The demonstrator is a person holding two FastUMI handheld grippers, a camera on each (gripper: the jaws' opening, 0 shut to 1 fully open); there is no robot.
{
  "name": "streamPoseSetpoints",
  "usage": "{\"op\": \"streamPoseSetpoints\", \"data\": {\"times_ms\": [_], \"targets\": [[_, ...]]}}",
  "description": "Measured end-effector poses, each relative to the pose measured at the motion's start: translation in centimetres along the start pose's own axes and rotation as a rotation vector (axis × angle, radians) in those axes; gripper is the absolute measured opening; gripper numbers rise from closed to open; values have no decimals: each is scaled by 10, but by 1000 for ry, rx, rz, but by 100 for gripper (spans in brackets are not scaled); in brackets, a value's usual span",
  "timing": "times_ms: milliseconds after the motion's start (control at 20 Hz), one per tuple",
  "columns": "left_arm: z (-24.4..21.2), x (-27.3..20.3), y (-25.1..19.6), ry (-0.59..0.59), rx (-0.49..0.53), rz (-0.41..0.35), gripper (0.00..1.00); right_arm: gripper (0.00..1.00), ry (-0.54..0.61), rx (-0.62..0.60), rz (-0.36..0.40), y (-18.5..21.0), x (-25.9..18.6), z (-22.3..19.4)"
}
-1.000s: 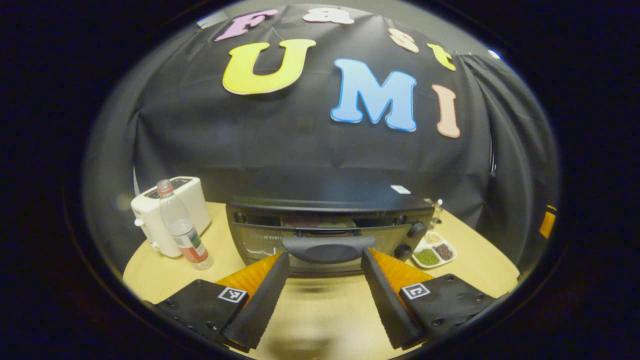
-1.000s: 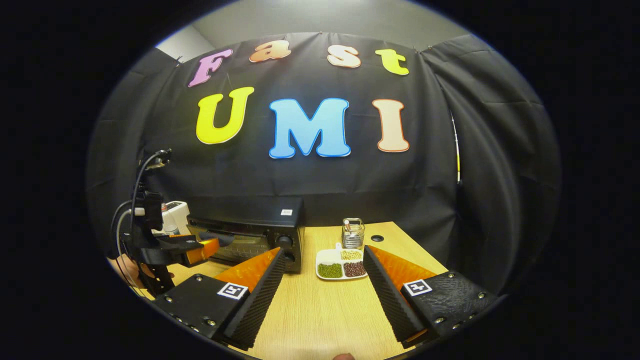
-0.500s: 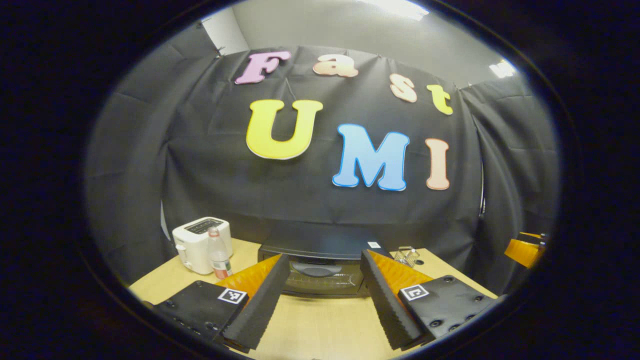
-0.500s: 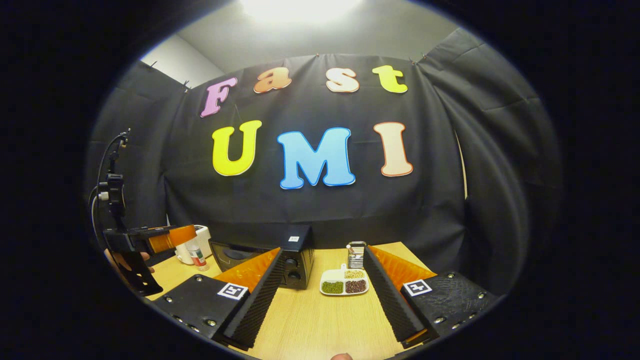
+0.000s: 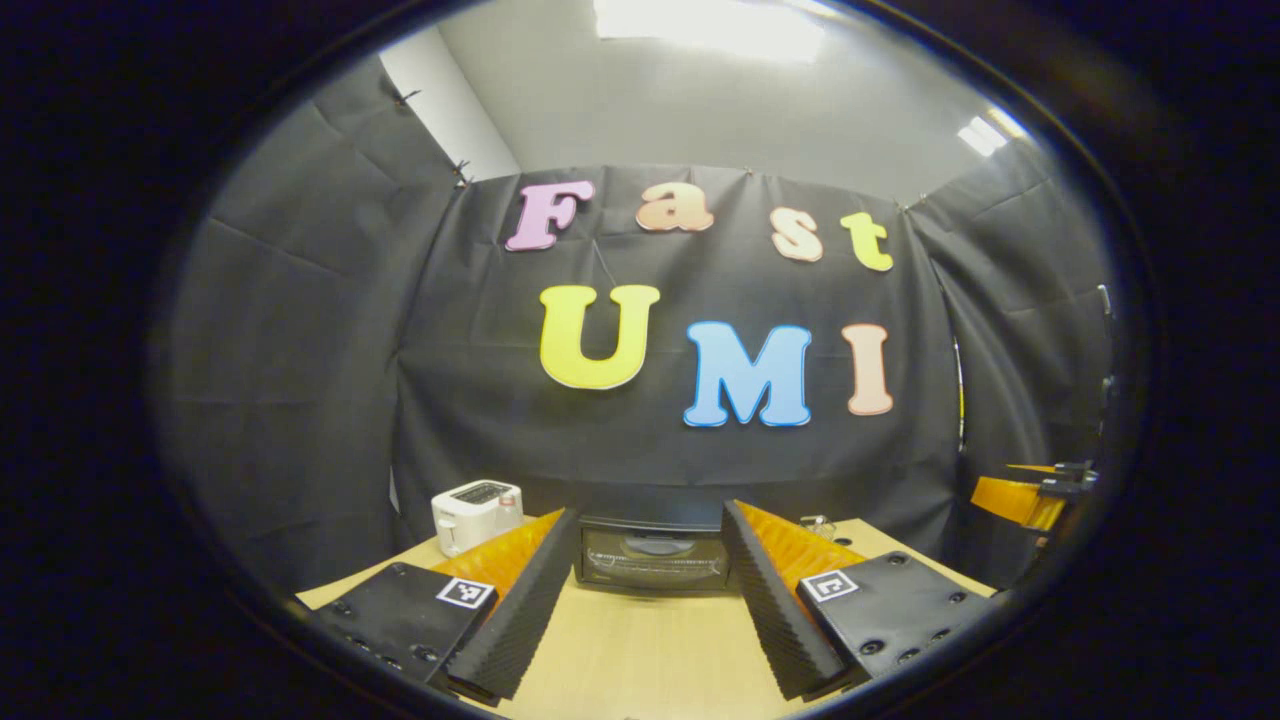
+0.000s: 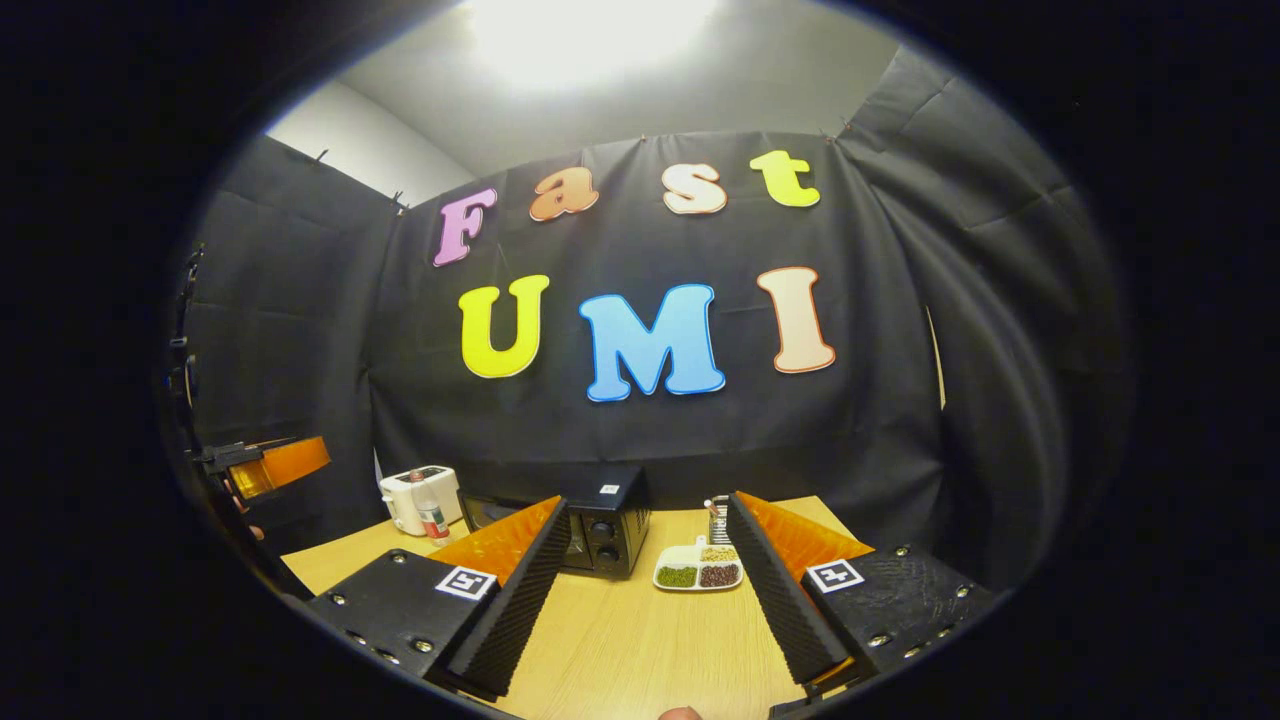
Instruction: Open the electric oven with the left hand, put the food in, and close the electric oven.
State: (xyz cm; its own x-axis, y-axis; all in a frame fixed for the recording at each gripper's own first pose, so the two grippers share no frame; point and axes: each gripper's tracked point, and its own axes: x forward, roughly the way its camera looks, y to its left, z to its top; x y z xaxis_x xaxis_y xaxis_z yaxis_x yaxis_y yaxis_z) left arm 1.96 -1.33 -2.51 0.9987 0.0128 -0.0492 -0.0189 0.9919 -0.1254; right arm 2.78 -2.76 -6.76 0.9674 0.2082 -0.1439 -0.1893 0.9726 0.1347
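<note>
A black, box-shaped electric oven (image 5: 655,555) sits with its door closed at the back of a light wooden table (image 5: 650,650), against the black cloth wall. In the left gripper view it stands between and beyond the fingers of the left gripper (image 5: 648,600), whose jaws stand wide apart with nothing between them, well clear of the oven. To the oven's left is a white plastic toaster (image 5: 476,513), with a clear plastic bottle (image 6: 432,517) in front of it. In the right gripper view the oven (image 6: 600,520) is seen from its knob end, and just beside it lies a white divided dish (image 6: 698,573) of green, brown and pale grains, with a small metal rack (image 6: 717,520) behind. The right gripper (image 6: 648,605) hovers above the table, its jaws likewise spread and empty
</note>
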Motion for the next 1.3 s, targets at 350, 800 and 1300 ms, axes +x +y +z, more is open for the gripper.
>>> {"op": "streamPoseSetpoints", "data": {"times_ms": [350, 800, 1300], "targets": [[21, -34, 21, -25, 16, -24, 100, 97, -61, 3, -13, 38, -14, 16], [36, -47, 41, -60, 1, -26, 100, 97, -116, -41, -17, 69, -17, 43], [36, -51, 46, -57, -2, -31, 100, 97, -123, -35, -14, 79, -23, 44]]}}
